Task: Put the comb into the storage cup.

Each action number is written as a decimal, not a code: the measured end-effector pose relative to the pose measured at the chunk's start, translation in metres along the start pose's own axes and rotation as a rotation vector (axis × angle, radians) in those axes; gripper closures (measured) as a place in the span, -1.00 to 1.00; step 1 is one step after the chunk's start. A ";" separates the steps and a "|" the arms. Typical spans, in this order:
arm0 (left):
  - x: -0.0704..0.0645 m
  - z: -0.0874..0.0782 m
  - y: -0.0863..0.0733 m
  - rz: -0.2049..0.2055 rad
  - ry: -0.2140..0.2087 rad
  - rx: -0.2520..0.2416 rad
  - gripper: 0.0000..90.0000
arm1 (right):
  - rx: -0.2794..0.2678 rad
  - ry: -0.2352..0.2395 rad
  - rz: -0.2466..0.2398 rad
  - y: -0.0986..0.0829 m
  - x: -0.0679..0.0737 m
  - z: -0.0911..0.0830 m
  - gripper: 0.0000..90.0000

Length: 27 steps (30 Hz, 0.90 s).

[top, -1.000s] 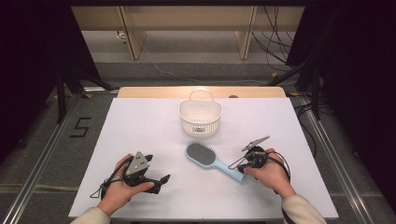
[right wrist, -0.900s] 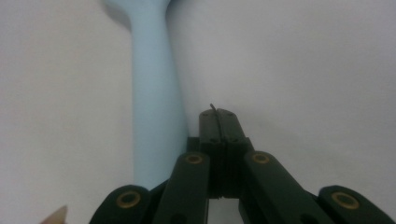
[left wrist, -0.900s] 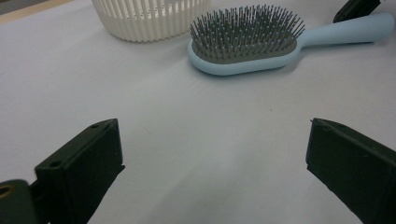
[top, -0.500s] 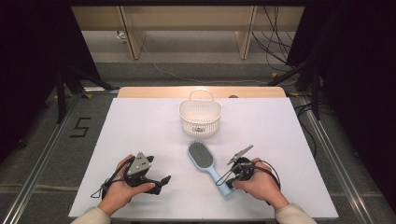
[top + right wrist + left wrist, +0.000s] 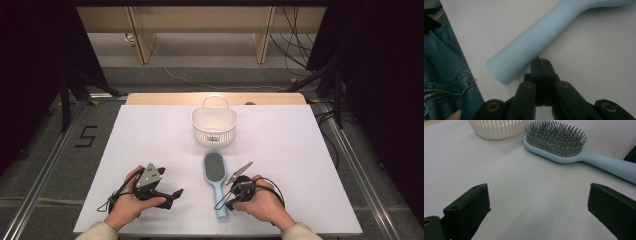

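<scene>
Hairbrush [image 5: 215, 182] handle touches the closed right gripper [image 5: 541, 62].

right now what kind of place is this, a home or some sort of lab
Probably a lab or recording setup, not a home: a white table bordered by dark curtains, loose cables on the floor behind it, and a number 5 marked on the floor. Only a hairbrush and basket are laid out.

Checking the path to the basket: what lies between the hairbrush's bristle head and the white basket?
Nothing: in the high view, bare white table separates the hairbrush from the basket; the left gripper view shows the same gap.
</scene>
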State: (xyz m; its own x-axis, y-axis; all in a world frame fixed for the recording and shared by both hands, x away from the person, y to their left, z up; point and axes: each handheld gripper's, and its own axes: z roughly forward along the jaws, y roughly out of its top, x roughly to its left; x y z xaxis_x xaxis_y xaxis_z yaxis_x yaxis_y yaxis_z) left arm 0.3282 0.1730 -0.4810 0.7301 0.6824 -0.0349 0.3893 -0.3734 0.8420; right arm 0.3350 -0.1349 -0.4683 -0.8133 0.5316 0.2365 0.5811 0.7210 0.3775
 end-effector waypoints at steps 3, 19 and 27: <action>0.000 -0.001 0.001 -0.007 -0.001 -0.008 -0.96 | -0.001 -0.010 -0.009 0.002 0.003 0.001 1.00; 0.002 -0.005 0.002 -0.064 0.019 -0.006 -0.98 | -0.064 -0.025 -0.028 0.030 0.025 0.022 1.00; 0.005 -0.008 0.001 -0.077 0.027 -0.005 -0.96 | -0.081 -0.050 -0.035 0.044 0.032 0.032 1.00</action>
State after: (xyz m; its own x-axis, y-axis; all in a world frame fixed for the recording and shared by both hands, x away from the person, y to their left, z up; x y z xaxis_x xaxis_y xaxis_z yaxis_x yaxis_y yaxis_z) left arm 0.3280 0.1815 -0.4762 0.6830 0.7255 -0.0849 0.4404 -0.3163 0.8402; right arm 0.3354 -0.0722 -0.4723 -0.8294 0.5298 0.1773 0.5462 0.7023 0.4566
